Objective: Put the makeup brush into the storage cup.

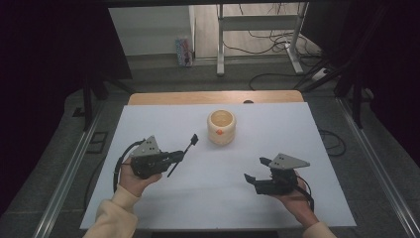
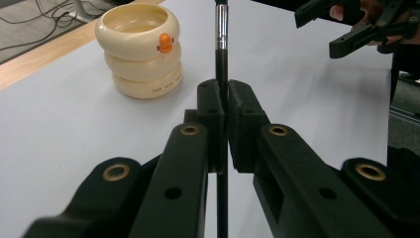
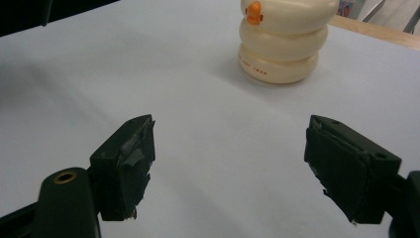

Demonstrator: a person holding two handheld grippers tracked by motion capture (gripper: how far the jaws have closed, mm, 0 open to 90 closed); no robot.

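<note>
Landmark: cream ringed duck-bill cup (image 1: 221, 127), far-centre on the white sheet (image 1: 148, 208).

Left of the cup: my left gripper (image 1: 179, 156), jaws pressed together on a thin black brush (image 1: 182, 154). Its head points toward the cup's left side, clear of it, above the sheet. In the left gripper view the brush tip is cut off at the top edge.

Nearer than the cup, bare sheet, wide room.

Right and nearer: my right gripper (image 1: 256, 169), jaws spread, nothing between them. Sheet edge close behind both hands.
</note>
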